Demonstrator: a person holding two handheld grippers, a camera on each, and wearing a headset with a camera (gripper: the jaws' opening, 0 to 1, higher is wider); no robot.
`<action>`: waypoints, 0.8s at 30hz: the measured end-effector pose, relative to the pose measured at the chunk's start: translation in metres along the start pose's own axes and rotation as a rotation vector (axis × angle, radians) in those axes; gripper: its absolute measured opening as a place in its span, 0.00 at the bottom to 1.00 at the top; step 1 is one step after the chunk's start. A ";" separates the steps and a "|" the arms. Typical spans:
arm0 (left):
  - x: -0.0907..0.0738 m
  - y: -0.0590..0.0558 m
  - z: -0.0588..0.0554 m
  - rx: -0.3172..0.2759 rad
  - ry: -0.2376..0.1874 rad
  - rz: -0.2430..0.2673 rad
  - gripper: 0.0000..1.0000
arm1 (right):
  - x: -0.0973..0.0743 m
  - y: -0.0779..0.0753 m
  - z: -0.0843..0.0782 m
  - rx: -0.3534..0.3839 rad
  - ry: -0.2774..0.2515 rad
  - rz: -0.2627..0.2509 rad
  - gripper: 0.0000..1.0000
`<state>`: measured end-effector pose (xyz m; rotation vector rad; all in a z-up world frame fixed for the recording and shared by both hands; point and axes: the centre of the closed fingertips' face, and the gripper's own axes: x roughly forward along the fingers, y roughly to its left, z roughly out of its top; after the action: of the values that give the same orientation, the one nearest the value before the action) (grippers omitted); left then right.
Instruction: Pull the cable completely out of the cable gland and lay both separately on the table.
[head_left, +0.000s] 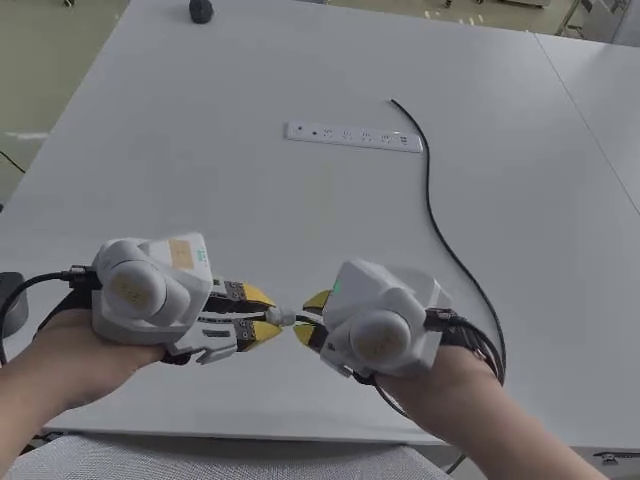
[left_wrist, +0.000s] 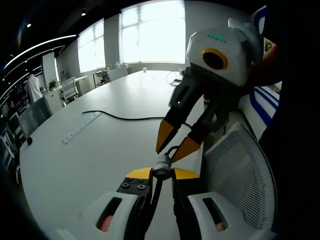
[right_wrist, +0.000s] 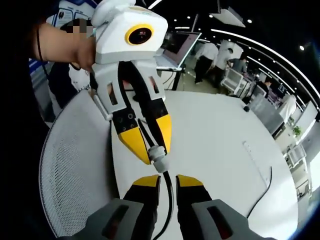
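- Holds the left gripper (head_left: 262, 313) and the right gripper (head_left: 312, 316) tip to tip, low over the near edge of the white worktop (head_left: 200, 180).
- Clamps the small white cable gland (head_left: 287, 318) between the left gripper's yellow fingers (left_wrist: 139, 173), one on each side, narrowed to the gland's width.
- Carries the gland in the air between the two grippers, clear of the worktop.
- Runs the thin black cable (right_wrist: 168, 197) out of the gland's end and straight into the slim gap between the right gripper's fingers (right_wrist: 145, 181).
- Leaves it hard to judge in the right gripper view whether those fingers press the cable or merely flank it: narrow, but grip cannot be told.
- Shows, in the left gripper view, a black line leading from the gland back between the left fingers too, so apparently threaded right through, not pulled free.
- Farther back on the worktop: a white power strip (head_left: 353, 136) lying flat, and a black cord (head_left: 435, 215) passing just beside its right end and curving toward the person's right wrist.
- At the far edge, a small dark object (head_left: 200, 10), too small to identify.
- Just beside the worktop's near edge, a grey mesh chair back (left_wrist: 240, 175).
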<state>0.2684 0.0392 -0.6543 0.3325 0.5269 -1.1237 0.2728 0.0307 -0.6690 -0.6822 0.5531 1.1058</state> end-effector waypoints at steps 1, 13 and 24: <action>0.000 0.000 0.000 -0.003 -0.001 -0.001 0.15 | 0.000 0.000 0.000 -0.008 0.003 -0.001 0.08; 0.001 0.000 0.001 0.002 -0.001 0.000 0.15 | 0.001 0.000 -0.001 -0.021 0.002 0.003 0.00; 0.001 0.001 0.005 0.008 -0.007 0.001 0.15 | -0.004 -0.009 -0.010 0.077 -0.007 -0.023 0.00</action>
<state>0.2707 0.0363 -0.6510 0.3361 0.5158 -1.1255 0.2791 0.0185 -0.6713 -0.6156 0.5778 1.0598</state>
